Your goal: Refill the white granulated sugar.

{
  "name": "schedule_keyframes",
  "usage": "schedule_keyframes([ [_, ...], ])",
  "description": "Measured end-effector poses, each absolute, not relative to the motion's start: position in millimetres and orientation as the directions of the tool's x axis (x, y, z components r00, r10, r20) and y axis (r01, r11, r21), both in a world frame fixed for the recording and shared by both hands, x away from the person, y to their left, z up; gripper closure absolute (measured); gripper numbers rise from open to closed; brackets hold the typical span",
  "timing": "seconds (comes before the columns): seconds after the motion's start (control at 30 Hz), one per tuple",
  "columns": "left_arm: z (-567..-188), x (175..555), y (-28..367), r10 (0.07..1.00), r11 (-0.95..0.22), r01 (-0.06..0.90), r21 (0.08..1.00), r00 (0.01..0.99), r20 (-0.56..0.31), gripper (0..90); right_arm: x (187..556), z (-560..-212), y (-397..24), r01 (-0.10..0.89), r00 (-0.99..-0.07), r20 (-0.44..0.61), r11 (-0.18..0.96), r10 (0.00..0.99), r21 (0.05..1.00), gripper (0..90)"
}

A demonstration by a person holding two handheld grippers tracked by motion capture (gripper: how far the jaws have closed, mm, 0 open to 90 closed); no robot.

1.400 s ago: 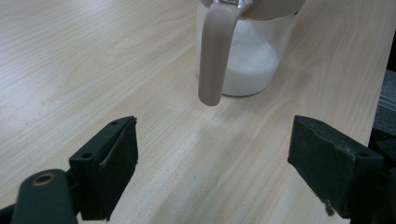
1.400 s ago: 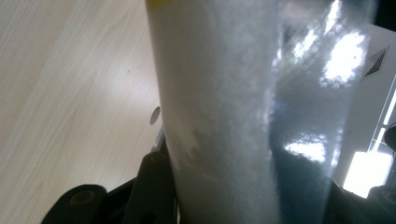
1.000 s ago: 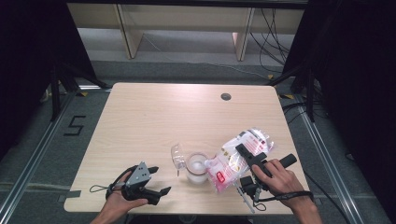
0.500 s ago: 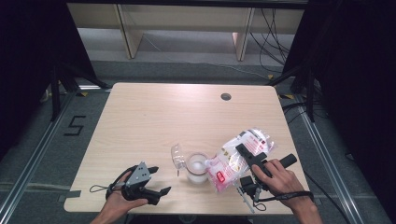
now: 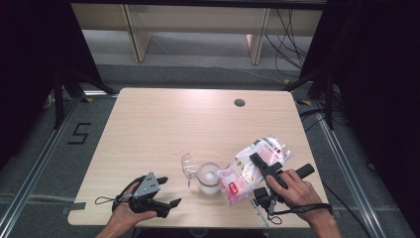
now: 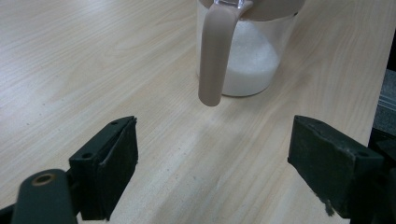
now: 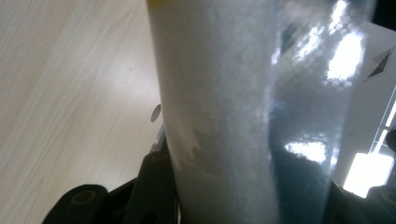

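A clear jar (image 5: 208, 178) with white grains in its bottom stands near the table's front edge, its clear lid (image 5: 187, 167) flipped open to the left. My right gripper (image 5: 258, 163) is shut on a plastic bag of white grains (image 5: 247, 166), which leans down toward the jar's right side. In the right gripper view the bag (image 7: 224, 116) sits between the jaws. My left gripper (image 5: 171, 192) rests on the table left of the jar, open and holding nothing. From the left gripper view the jar (image 6: 254, 60) and a beige strap (image 6: 215, 51) hanging from its rim lie just ahead.
The wooden table (image 5: 163, 124) has a round cable hole (image 5: 239, 103) at the back right. Dark curtains stand on both sides, and shelving and cables lie beyond the far edge.
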State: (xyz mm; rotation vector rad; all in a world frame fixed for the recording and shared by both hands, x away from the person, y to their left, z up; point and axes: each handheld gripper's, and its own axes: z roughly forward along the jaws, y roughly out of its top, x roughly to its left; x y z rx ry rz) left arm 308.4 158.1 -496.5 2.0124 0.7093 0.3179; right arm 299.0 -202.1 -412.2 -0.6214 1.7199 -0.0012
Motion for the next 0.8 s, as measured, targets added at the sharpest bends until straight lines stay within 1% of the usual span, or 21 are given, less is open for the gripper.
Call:
schedule_keyframes([
  [0.2, -496.2, 309.1, 158.7, 0.593, -0.396, 0.344, 0.851, 0.804, -0.049, 15.5, 299.8, -413.4, -202.4, -0.406, -0.102, -0.913, 0.854, -0.396, -0.325, 69.3],
  [0.23, -496.5, 308.3, 158.1, 0.599, -0.387, 0.356, 0.851, 0.798, -0.062, 15.5, 299.8, -413.5, -202.5, -0.408, -0.102, -0.913, 0.854, -0.395, -0.323, 69.4],
  [0.3, -496.4, 308.3, 158.0, 0.601, -0.386, 0.354, 0.852, 0.797, -0.059, 15.5, 299.6, -413.7, -203.1, -0.406, -0.101, -0.917, 0.857, -0.387, -0.317, 69.4],
  [0.37, -496.3, 309.1, 158.5, 0.594, -0.395, 0.347, 0.851, 0.803, -0.052, 15.5, 299.7, -413.5, -202.7, -0.407, -0.101, -0.915, 0.855, -0.392, -0.321, 69.4],
  [0.4, -496.0, 310.3, 159.2, 0.583, -0.41, 0.328, 0.851, 0.812, -0.033, 15.5, 299.7, -413.5, -202.6, -0.408, -0.1, -0.914, 0.854, -0.394, -0.323, 69.4],
  [0.57, -496.2, 309.9, 158.6, 0.587, -0.407, 0.333, 0.851, 0.809, -0.035, 15.5, 299.9, -413.2, -201.8, -0.412, -0.097, -0.913, 0.851, -0.396, -0.325, 69.4],
  [0.63, -496.3, 310.0, 158.6, 0.587, -0.407, 0.333, 0.851, 0.809, -0.036, 15.5, 299.7, -412.7, -200.3, -0.41, -0.1, -0.905, 0.845, -0.414, -0.342, 69.5],
  [0.67, -496.3, 310.0, 158.6, 0.587, -0.407, 0.333, 0.851, 0.809, -0.036, 15.5, 299.2, -415.5, -201.3, -0.402, -0.107, -0.914, 0.858, -0.391, -0.32, 69.5],
  [0.8, -495.9, 310.0, 159.1, 0.586, -0.411, 0.331, 0.849, 0.81, -0.032, 15.5, 299.4, -413.4, -200.3, -0.409, -0.097, -0.914, 0.852, -0.395, -0.325, 69.6],
])
